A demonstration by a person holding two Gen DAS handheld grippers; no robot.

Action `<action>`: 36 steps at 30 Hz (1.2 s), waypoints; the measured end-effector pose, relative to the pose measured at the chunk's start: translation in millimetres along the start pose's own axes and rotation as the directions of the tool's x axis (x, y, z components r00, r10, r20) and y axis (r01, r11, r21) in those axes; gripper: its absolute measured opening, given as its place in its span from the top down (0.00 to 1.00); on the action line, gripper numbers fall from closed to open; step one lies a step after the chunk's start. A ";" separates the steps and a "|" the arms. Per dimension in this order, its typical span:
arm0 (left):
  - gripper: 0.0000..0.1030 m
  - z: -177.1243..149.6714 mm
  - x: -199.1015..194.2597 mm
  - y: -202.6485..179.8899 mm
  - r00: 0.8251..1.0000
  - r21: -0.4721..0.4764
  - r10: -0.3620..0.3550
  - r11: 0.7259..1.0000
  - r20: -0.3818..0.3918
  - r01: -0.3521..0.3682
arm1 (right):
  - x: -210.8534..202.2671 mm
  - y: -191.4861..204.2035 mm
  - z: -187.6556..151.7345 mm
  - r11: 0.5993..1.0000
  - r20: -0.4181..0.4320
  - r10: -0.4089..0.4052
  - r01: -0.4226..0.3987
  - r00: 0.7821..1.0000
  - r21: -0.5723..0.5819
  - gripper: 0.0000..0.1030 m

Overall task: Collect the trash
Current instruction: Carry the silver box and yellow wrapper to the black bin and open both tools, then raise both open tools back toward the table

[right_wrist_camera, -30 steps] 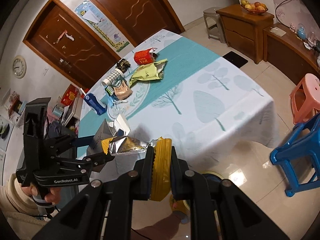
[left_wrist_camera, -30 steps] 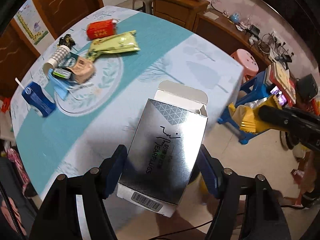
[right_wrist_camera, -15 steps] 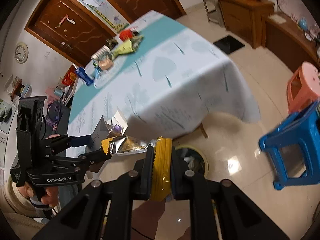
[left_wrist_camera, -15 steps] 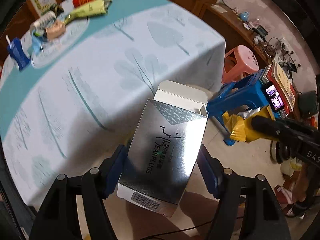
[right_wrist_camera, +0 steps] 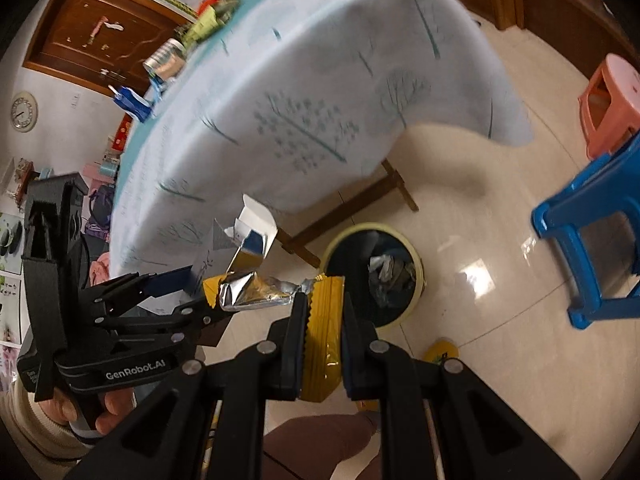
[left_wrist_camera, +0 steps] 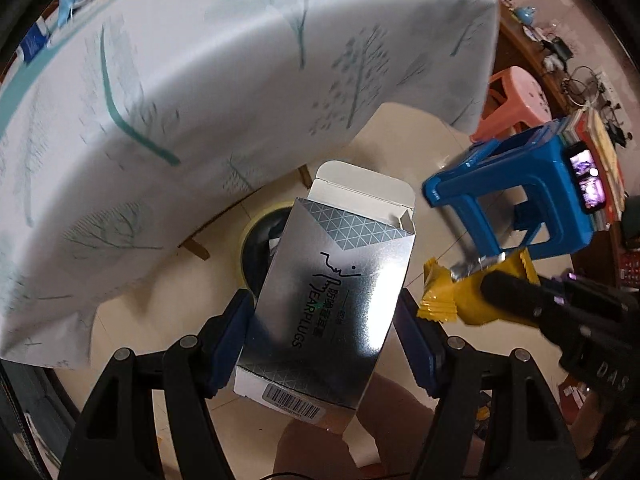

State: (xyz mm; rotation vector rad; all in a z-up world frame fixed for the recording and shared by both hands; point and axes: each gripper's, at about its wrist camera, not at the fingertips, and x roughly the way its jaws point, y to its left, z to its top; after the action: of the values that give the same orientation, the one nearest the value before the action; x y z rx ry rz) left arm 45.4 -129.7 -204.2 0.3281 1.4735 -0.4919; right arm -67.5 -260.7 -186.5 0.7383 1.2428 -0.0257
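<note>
Left gripper clamped across the sides of a silver earplug box, flap end open and pointing down; reads as lined up for a drop into the trash bin on the floor by the table leg. Right gripper pinched shut on a yellow foil wrapper, just right of the box, near the bin's rim. More litter waits on the far tablecloth.

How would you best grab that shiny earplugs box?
Across its two long narrow sides, near the closed barcode end, coming in lengthwise. The silver earplugs box is flat with parallel sides, and its far flap hangs open; the left tongs hold it that way.
</note>
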 end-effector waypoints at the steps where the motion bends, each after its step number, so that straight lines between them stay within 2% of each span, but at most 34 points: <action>1: 0.33 -0.7 9.9 2.6 1.000 -0.009 0.001 1.000 -0.003 -0.001 | 8.8 -1.5 -2.3 1.000 -0.004 -0.006 0.006 1.000 0.003 0.87; 7: 0.33 -5.0 80.1 19.1 1.000 -0.024 -0.006 1.000 -0.019 0.006 | 69.0 -18.4 -10.5 0.998 -0.004 -0.048 0.048 0.999 0.038 0.87; 12: 0.33 -6.7 147.0 32.0 1.000 -0.025 -0.008 1.000 -0.023 0.007 | 139.5 -43.6 -18.5 0.992 -0.001 -0.099 0.098 0.995 0.078 0.87; 16: 0.33 -7.1 206.7 45.6 1.000 -0.023 0.003 1.000 -0.031 -0.004 | 194.3 -70.1 -25.3 0.984 -0.013 -0.130 0.130 0.991 0.123 0.86; 21: 0.32 -10.4 261.2 62.6 0.999 -0.027 0.039 0.999 -0.025 -0.040 | 254.3 -95.3 -32.8 0.976 -0.042 -0.159 0.164 0.986 0.141 0.86; 26: 0.30 -15.0 284.2 70.3 0.999 -0.074 0.039 0.996 -0.030 -0.041 | 285.2 -110.1 -33.4 0.971 -0.073 -0.153 0.164 0.985 0.174 0.83; 28: 0.29 -17.1 284.4 74.3 0.999 -0.097 0.038 0.994 -0.028 -0.041 | 291.6 -112.4 -34.3 0.970 -0.087 -0.154 0.168 0.984 0.178 0.76; 32: 0.13 -18.1 276.6 87.5 0.998 -0.156 0.052 0.986 -0.027 -0.056 | 289.0 -110.7 -32.4 0.971 -0.081 -0.156 0.168 0.984 0.169 0.63; 36: 0.09 -18.7 263.3 95.8 0.999 -0.201 0.036 0.979 -0.001 -0.036 | 279.2 -108.0 -27.3 0.974 -0.050 -0.145 0.151 0.988 0.166 0.50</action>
State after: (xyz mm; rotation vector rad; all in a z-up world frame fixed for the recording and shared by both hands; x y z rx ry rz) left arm 84.6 -68.3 -475.3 0.1936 1.4984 -0.3105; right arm -35.5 -227.4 -483.6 0.7945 1.3415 -0.2435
